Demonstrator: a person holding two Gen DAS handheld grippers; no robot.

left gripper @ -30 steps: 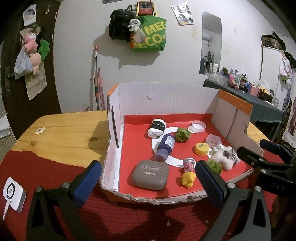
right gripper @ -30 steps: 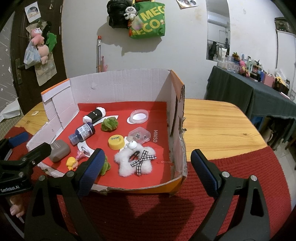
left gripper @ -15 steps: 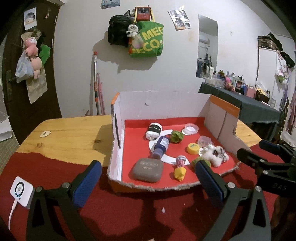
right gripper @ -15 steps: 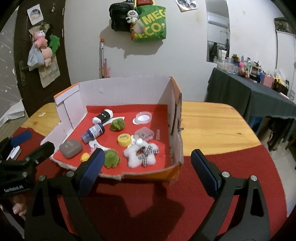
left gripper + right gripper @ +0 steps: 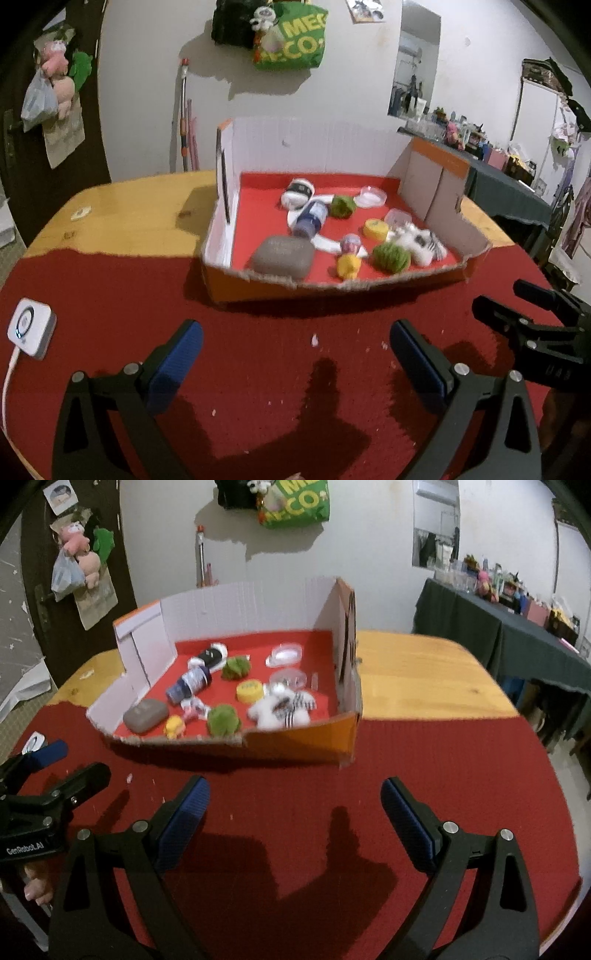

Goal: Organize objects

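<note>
A cardboard box [image 5: 332, 284] with a red floor stands on the table; it also shows in the right wrist view [image 5: 295, 744]. Inside lie a grey eye-shadow case [image 5: 282, 255], a blue bottle [image 5: 310, 219], two green pompoms [image 5: 390, 257], a yellow figure [image 5: 348, 266], a yellow cap [image 5: 375, 229], a white plush [image 5: 279, 709] and clear lids. My left gripper [image 5: 295, 354] is open and empty over the red cloth, well short of the box. My right gripper [image 5: 294, 816] is open and empty, also in front of the box.
A white device with a cable [image 5: 29, 328] lies on the red cloth [image 5: 277, 369] at the left. Bare wooden tabletop [image 5: 417, 672] flanks the box. Bags hang on the wall behind. A dark-covered side table [image 5: 517, 627] stands at the right.
Both grippers have pulled back from the box toward the near table edge, so the box looks farther and smaller. Both stay open and empty.
</note>
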